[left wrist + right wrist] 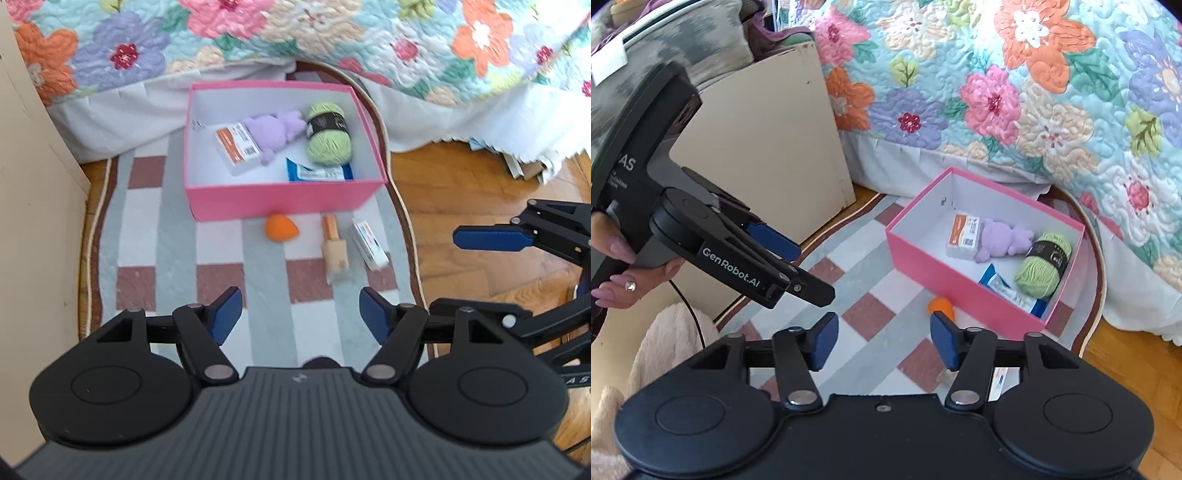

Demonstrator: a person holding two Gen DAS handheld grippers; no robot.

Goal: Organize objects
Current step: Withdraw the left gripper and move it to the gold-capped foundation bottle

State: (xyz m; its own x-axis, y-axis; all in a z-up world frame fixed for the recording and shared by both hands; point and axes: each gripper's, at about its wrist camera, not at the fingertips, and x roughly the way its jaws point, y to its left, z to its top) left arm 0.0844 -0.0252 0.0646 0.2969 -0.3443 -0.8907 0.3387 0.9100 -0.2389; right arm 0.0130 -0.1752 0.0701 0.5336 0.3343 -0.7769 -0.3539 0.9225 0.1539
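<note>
A pink box [280,201] [960,284] stands on a checked rug. In it lie a purple plush [275,131] [1004,240], a green yarn ball [328,134] [1043,264], an orange-and-white packet [240,146] [964,234] and a blue wrapper [319,172] [1008,290]. In front of the box lie an orange sponge [280,228] [940,306], a beige bottle [334,251] and a white box [369,243]. My left gripper [301,317] is open and empty above the rug. My right gripper [884,341] is open and empty, right of the left one.
The rug [221,258] lies on a wooden floor [461,192]. A bed with a floral quilt [295,33] stands behind the box. A cream cabinet [764,147] stands at the left. The right gripper shows in the left view [495,238].
</note>
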